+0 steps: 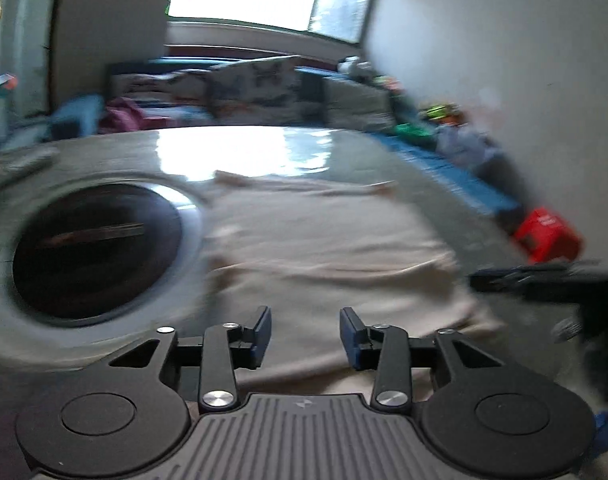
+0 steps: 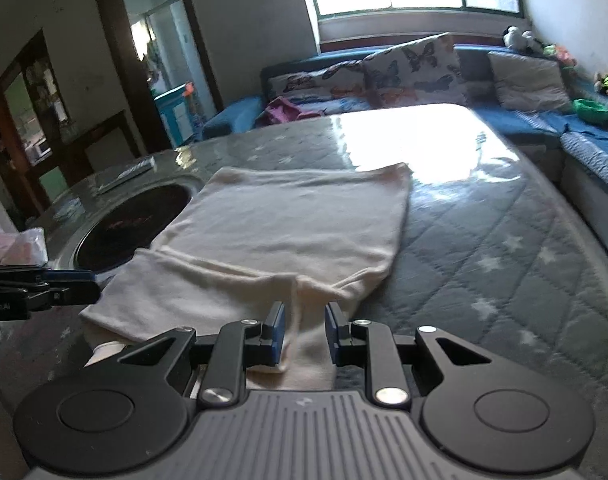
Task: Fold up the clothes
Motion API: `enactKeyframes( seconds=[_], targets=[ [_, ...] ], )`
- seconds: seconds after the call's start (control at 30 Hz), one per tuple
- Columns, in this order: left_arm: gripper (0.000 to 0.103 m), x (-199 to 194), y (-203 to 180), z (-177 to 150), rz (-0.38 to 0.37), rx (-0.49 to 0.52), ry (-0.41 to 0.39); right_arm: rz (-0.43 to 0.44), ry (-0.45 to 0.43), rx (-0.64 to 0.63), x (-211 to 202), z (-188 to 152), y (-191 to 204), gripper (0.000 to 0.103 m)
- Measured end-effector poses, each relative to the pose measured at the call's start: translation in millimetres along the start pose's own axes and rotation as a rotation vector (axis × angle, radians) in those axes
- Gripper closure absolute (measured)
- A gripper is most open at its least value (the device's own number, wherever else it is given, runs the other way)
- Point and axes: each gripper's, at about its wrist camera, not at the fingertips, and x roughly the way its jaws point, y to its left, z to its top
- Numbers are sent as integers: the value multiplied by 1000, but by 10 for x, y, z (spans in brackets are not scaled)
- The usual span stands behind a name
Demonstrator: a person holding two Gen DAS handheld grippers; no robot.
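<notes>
A cream garment (image 1: 324,240) (image 2: 287,220) lies spread on the grey quilted table cover (image 2: 484,248), with a folded layer across its near part. My left gripper (image 1: 306,316) hovers over the garment's near edge. It is open, with only the flat cloth below the gap. The left wrist view is blurred. My right gripper (image 2: 304,312) is at the garment's near edge, shut on a raised fold of the cream cloth that fills the gap between its pads. The left gripper (image 2: 63,284) shows at the left edge of the right wrist view, and the right gripper (image 1: 524,276) at the right edge of the left wrist view.
A round black inset (image 2: 131,224) (image 1: 95,248) sits in the table left of the garment, partly under it. A remote (image 2: 127,174) lies beyond it. A blue sofa (image 2: 544,128) with butterfly cushions (image 2: 416,68) runs behind and to the right. A red stool (image 1: 548,240) stands on the floor.
</notes>
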Motion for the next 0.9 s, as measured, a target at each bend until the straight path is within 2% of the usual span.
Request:
enactKeyframes(
  seconds=[0.1, 0.27, 0.3, 0.33, 0.4, 0.6, 0.8, 0.9],
  targets=[
    [56, -26, 135, -108, 56, 7, 25, 12, 31, -12, 126, -19, 62, 82],
    [58, 28, 227, -205, 73, -15, 52, 7, 54, -48, 197, -39, 177, 82],
    [60, 47, 238, -198, 70, -18, 55, 1, 58, -53, 201, -37, 187, 83],
    [72, 66, 251, -205, 69, -17, 58, -4, 62, -59, 203, -36, 195, 87],
    [79, 97, 268, -223, 70, -17, 68, -14, 70, -70, 207, -39, 208, 89],
    [79, 22, 359, -161, 94, -19, 62, -32, 47, -104, 126, -6, 233, 88],
    [79, 12, 273, 110, 58, -13, -8, -28, 3, -144, 133, 128, 297, 88],
    [78, 171, 160, 238, 29, 6, -24, -22, 1, -163, 210, 165, 330, 88]
  ],
)
